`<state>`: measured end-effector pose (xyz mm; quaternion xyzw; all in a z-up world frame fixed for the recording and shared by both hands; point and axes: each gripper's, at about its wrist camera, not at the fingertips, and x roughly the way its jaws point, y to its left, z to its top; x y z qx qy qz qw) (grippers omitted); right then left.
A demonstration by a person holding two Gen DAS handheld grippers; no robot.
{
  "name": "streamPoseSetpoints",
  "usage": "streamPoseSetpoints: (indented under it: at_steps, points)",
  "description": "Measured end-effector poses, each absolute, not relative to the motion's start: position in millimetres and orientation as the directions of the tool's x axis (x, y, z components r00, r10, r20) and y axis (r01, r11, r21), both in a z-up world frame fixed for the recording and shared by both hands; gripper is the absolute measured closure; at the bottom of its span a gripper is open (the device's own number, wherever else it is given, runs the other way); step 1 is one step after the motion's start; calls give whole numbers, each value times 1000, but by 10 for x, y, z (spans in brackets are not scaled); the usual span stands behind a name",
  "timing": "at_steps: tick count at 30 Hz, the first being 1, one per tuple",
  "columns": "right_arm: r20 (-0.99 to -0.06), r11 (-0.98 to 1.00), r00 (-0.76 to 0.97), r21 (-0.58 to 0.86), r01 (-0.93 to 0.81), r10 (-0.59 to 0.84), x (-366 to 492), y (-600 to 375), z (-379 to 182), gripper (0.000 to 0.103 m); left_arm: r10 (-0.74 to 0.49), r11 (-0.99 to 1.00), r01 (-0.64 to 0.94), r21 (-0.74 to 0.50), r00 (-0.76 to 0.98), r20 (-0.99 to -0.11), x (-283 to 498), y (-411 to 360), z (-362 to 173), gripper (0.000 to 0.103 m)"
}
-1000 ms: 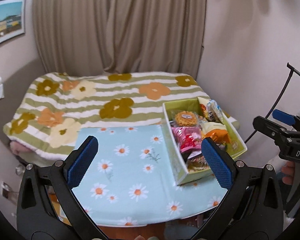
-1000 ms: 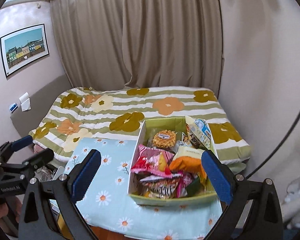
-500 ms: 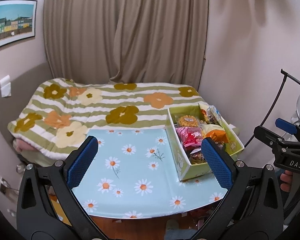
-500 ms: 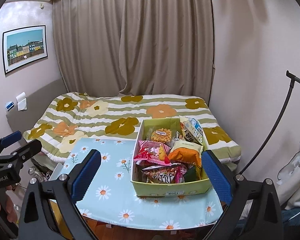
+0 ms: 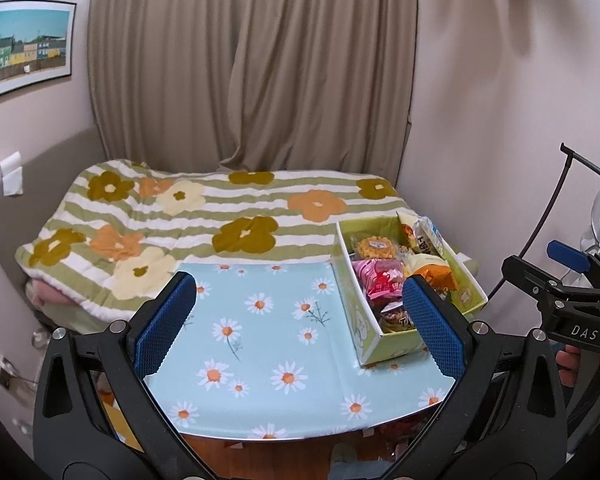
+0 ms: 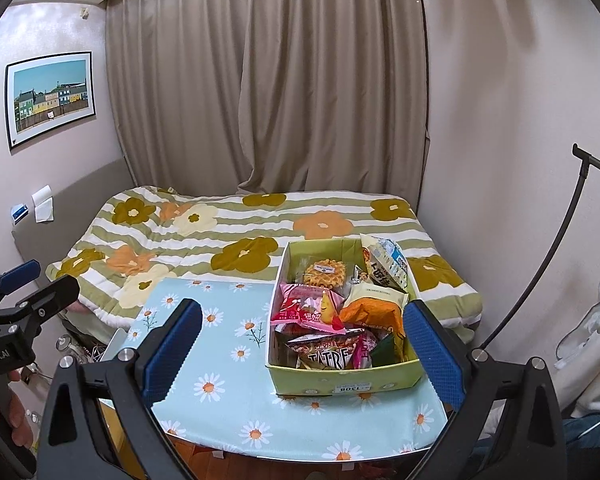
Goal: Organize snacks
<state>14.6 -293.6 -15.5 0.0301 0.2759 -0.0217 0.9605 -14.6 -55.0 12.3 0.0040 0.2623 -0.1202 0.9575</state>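
Observation:
A green cardboard box [image 6: 342,386] [image 5: 380,346] packed with several snack packets stands on the right part of a small table with a light-blue daisy cloth [image 5: 260,344] [image 6: 220,364]. Among the packets are a pink one [image 6: 306,310], an orange one [image 6: 372,314], a round waffle snack [image 6: 325,272] and a white-blue one [image 6: 388,266] leaning at the back. My left gripper [image 5: 300,324] hangs open, held back over the table's near edge. My right gripper [image 6: 300,340] is open too, in front of the box, holding nothing.
A bed with a green-striped flower blanket [image 5: 204,220] lies right behind the table. Beige curtains [image 6: 268,80] cover the far wall. A curved black stand [image 6: 556,272] rises at the right by the wall. A framed picture [image 6: 50,96] hangs on the left.
Both grippers have pulled back and up from the table, so the box and table look smaller and farther. Both stay open and empty.

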Motion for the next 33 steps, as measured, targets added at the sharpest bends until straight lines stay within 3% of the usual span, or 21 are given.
streamPoseSetpoints:
  at_steps: [33]
  points:
    - [-534,997,845,47,61,-27,155,-2954,-159,3,-221,973,224,-55,837,-500,-123,-556,123,1]
